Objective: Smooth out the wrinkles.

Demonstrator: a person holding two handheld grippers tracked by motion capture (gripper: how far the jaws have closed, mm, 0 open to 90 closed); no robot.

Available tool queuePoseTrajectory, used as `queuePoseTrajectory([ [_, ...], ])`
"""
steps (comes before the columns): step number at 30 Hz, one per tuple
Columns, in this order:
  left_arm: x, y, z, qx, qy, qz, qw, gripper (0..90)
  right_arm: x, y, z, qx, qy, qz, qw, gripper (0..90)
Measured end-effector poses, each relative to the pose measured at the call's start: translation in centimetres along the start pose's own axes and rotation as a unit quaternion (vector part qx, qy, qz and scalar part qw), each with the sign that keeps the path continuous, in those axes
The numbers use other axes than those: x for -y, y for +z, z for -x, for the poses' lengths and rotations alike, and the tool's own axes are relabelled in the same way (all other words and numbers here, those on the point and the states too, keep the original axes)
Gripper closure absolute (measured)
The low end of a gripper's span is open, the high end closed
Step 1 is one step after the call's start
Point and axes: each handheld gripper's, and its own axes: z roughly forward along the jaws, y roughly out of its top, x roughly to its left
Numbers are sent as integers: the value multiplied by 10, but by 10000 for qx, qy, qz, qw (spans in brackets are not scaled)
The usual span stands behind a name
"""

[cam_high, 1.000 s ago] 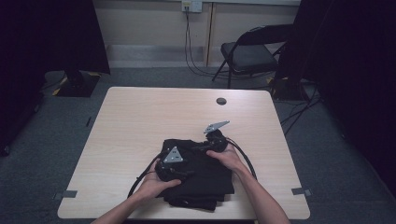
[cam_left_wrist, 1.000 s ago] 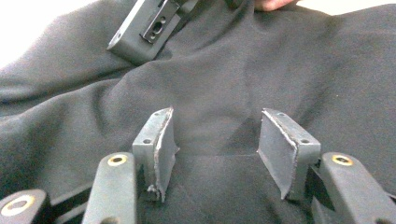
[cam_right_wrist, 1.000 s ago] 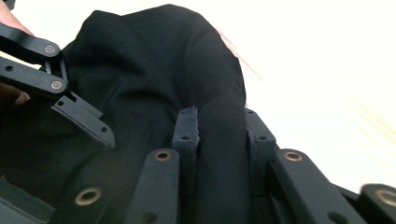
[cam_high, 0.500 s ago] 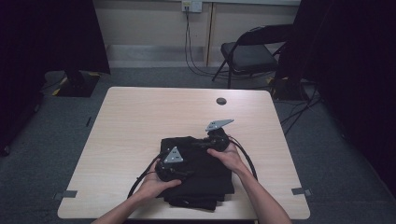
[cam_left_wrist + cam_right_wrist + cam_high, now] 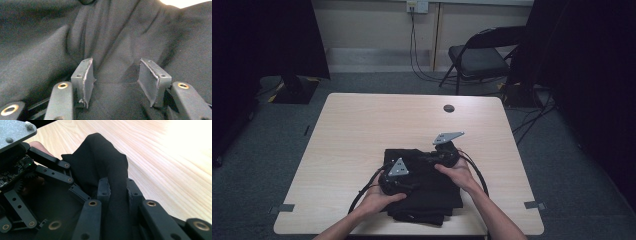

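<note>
A black garment (image 5: pixel 427 192) lies folded near the table's front edge. My right gripper (image 5: pixel 443 159) is at its far right corner. In the right gripper view its jaws (image 5: pixel 117 185) have just been closing and are shut on a raised fold of the black cloth (image 5: pixel 105 157), lifted off the wood. My left gripper (image 5: pixel 393 179) rests on the garment's left part. In the left gripper view it (image 5: pixel 116 73) stands open, with its pads (image 5: pixel 85 77) set down on the wrinkled cloth (image 5: pixel 112 37) and nothing pinched.
The light wooden table (image 5: pixel 372 125) has bare room behind and beside the garment. A small dark round cap (image 5: pixel 449 108) sits near its far edge. A folding chair (image 5: pixel 482 55) and floor cables stand beyond. The left gripper's linkage (image 5: pixel 47 170) shows in the right gripper view.
My right gripper has risen a little and drifted right, drawing up a fold of the cloth. The left hand has kept still on the garment.
</note>
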Motion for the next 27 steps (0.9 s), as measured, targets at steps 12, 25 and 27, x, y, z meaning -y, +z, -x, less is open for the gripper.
queuePoseTrajectory([
  [12, -7, 5, 3, -122, 180, 22, 9998, 415, 9, -8, 6, 196, 116, 56, 9997, 776],
  [25, -33, -52, 14, 516, -35, 522, 9973, 356, 16, -13, 22, 415, 295, 56, 9987, 776],
  [27, -29, -61, 20, 739, -54, 504, 9960, 346, 16, -14, 22, 465, 300, 82, 9984, 776],
])
